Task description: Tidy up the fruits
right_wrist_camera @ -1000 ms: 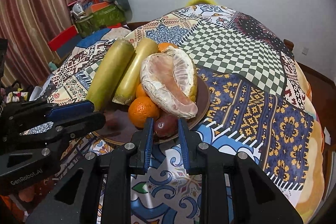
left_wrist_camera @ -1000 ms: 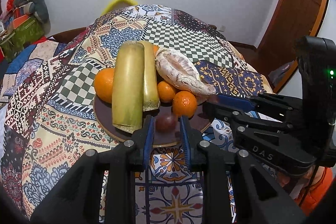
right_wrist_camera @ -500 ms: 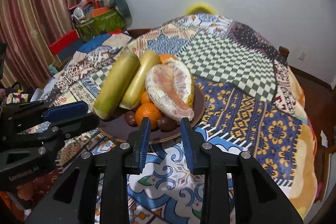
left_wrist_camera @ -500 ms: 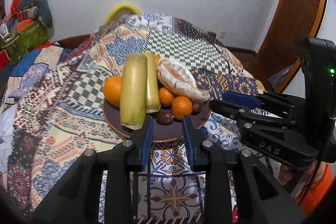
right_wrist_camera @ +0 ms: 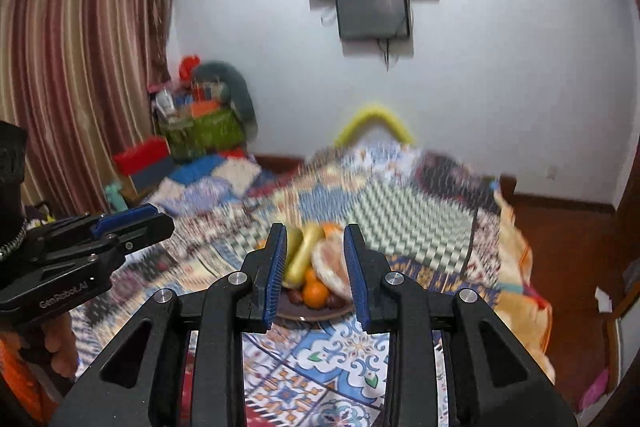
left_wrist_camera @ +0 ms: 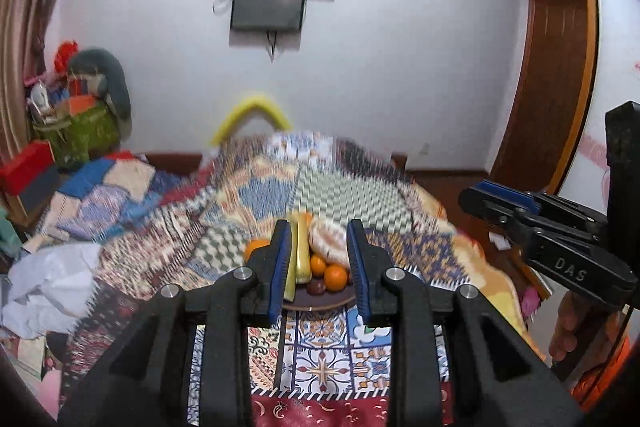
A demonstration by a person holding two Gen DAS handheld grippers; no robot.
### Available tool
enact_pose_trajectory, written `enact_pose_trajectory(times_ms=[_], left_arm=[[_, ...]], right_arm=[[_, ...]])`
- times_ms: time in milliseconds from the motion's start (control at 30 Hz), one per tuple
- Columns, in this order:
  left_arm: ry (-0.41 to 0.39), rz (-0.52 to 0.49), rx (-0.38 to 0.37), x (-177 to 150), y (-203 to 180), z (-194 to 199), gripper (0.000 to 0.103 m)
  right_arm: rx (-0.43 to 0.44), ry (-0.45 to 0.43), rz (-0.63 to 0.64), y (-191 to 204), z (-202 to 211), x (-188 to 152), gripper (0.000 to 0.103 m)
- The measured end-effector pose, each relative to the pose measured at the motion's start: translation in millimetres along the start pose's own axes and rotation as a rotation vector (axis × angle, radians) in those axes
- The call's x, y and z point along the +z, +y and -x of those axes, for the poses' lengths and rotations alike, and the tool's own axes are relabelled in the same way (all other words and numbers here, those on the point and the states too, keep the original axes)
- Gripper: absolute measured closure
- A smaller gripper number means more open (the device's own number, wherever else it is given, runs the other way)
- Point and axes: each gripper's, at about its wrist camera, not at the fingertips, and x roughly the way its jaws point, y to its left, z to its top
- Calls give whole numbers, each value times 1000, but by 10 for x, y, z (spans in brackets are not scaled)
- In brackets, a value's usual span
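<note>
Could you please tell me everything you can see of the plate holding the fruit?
The plate is round, dark brown and shallow, perhaps wood or ceramic. It lies flat on the patterned blanket, heaped with two long yellow-green fruits, several oranges, a peeled pomelo and small dark fruits. Only its near rim shows, between the fingers of each gripper; neither touches it. Motion blur hides finer detail.

Brown plate (left_wrist_camera: 320,301) with orange tangerines (left_wrist_camera: 335,277), yellow-green long fruits (right_wrist_camera: 306,253), pale pinkish peeled pomelo (right_wrist_camera: 330,265), dark maroon small fruit (left_wrist_camera: 316,286), blurred so maybe plums; patchwork cloth (left_wrist_camera: 320,359) in blue, orange, green-white checks; black grippers' blue pads (left_wrist_camera: 280,263).
</note>
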Motion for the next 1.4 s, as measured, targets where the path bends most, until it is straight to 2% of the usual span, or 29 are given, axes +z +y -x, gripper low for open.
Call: enact_pose_trajectory(times_ms=[200,400,467,567,600,700,800,867,967,1167,1400], left_arm=[[-146,-19,4,145,-117,666,74],[-255,-34,15,159,-199,1206,60],[-284,-39,26,150,-214,1340,49],[-324,-46,36,119,-238,1516,43],[-330,-49,40,113,-249,1558,42],[-343,-54,48,77,-278,1657,31],[-350,-61,56,38,-309,1715,29],[-344,-57,57,35,-291,1699,18],[-348,-43,57,4,-277,1754,12],[-348,-47,66,-20,-292,1761,6],[-338,-52,72,-28,-303,1710,5]], right_arm=[[11,-138,17,255,593,164,74],[12,-227,24,434,969,179,62],[1,-245,27,478,1036,173,51],[-17,-271,28,526,1095,150,37],[-23,-278,28,544,1115,143,35],[-31,-294,19,563,1152,126,24],[-51,-311,15,573,1186,114,17],[-59,-315,15,597,1213,114,11],[-80,-332,9,608,1263,88,0],[-94,-329,6,603,1318,18,0],[-99,-326,11,589,1321,-29,0]])
